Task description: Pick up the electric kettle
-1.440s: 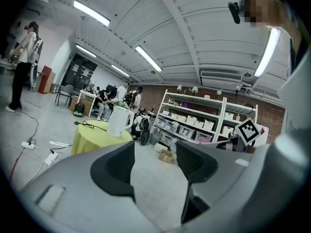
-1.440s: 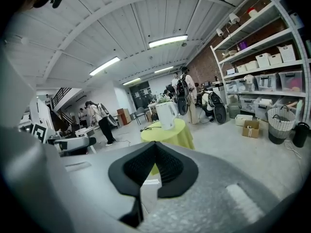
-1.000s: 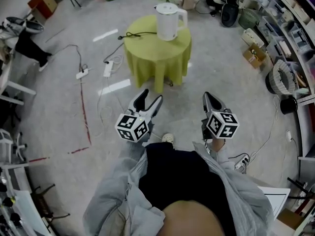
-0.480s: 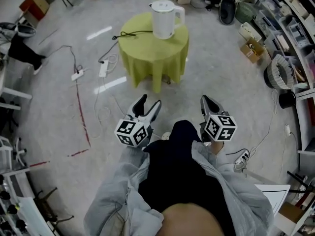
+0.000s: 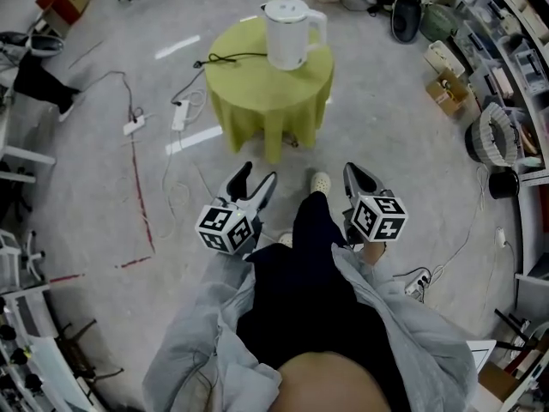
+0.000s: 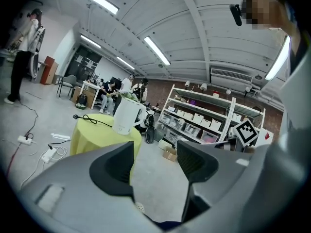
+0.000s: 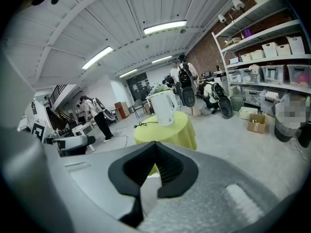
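The white electric kettle (image 5: 290, 33) stands upright on a round table under a yellow-green cloth (image 5: 266, 97), well ahead of both grippers. My left gripper (image 5: 256, 178) is held low in front of the person, open, with nothing between its jaws. My right gripper (image 5: 357, 175) is beside it, shut and empty. In the left gripper view the kettle (image 6: 125, 115) shows far beyond the open left gripper (image 6: 155, 154). In the right gripper view the kettle (image 7: 163, 108) stands on the table (image 7: 170, 132) above the right gripper's (image 7: 155, 147) touching tips.
A black cord (image 5: 227, 58) lies on the tablecloth beside the kettle. Power strips (image 5: 182, 117) and cables trail on the floor left of the table. Shelving and boxes (image 5: 446, 93) line the right side. The person's shoe (image 5: 319, 181) is stepped forward between the grippers.
The person's dark trouser leg and shoe have swung forward between the grippers. Both grippers have shifted slightly with the step. Their jaws look unchanged.
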